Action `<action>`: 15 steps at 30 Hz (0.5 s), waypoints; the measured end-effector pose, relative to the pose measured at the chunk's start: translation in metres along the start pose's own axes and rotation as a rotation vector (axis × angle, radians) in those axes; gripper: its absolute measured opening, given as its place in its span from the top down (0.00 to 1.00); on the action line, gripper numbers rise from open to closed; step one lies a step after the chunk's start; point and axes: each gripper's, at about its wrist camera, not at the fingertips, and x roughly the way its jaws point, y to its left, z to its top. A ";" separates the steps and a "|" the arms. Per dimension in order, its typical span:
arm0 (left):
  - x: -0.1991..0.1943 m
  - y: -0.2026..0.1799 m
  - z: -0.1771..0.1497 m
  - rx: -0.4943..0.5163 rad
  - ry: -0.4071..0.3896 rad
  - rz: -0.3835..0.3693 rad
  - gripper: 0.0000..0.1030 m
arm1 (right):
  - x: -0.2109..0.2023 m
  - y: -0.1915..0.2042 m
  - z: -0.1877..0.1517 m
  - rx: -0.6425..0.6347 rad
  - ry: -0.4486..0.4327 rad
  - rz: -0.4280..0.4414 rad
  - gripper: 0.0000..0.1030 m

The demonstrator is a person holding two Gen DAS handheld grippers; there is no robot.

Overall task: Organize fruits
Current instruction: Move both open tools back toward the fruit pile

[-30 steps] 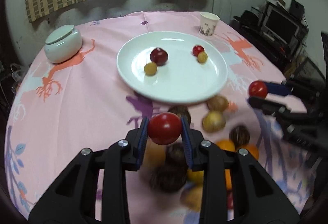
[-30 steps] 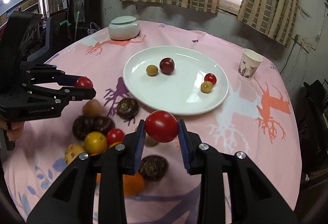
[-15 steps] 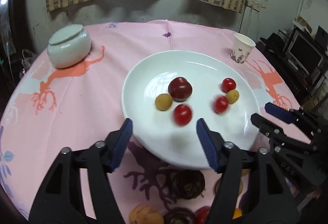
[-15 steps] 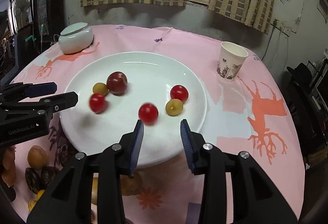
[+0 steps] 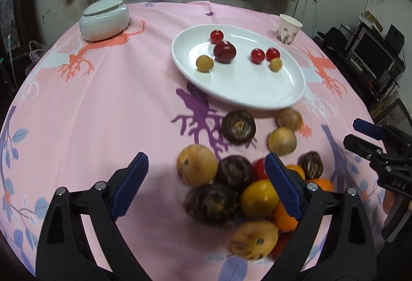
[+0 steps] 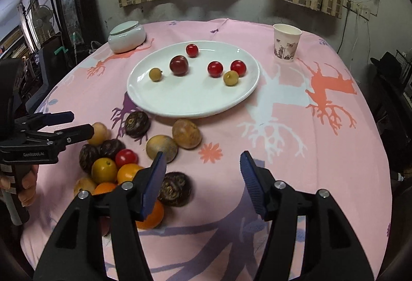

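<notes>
A white plate (image 5: pixel 244 98) (image 6: pixel 193 106) holds three small red tomatoes (image 6: pixel 215 68), a dark red plum (image 6: pixel 179 65) and two yellowish fruits. Near the front of it, a heap of loose fruits (image 5: pixel 233 171) (image 6: pixel 104 170) lies on the pink cloth: dark brown, tan, yellow, orange and one red. My left gripper (image 5: pixel 206 160) hovers over the heap's left part, its jaws opening wide and gripping nothing; it also shows at the left as the left gripper (image 6: pixel 77 122). My right gripper (image 6: pixel 203 156) is opening over bare cloth right of the heap, with nothing in it.
A lidded white jar (image 5: pixel 104 18) (image 6: pixel 126 36) stands at the back left and a paper cup (image 5: pixel 288 28) (image 6: pixel 285 43) at the back right. A person's hand (image 6: pixel 25 185) holds the left gripper's handle. Shelves with electronics stand beyond the table's right edge.
Both grippers were shut on red tomatoes, opened over the plate and left them there. Both have since drawn back to the heap, and their jaws now stand wider.
</notes>
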 end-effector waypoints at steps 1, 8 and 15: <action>-0.001 0.001 -0.004 0.009 -0.007 0.010 0.09 | -0.001 0.001 -0.005 0.005 -0.002 0.013 0.41; -0.006 0.011 -0.017 0.059 -0.007 -0.004 0.08 | 0.011 0.013 -0.025 -0.075 0.040 0.071 0.41; -0.006 0.004 -0.028 0.107 0.062 -0.057 0.06 | -0.009 0.030 -0.034 -0.205 0.035 0.091 0.41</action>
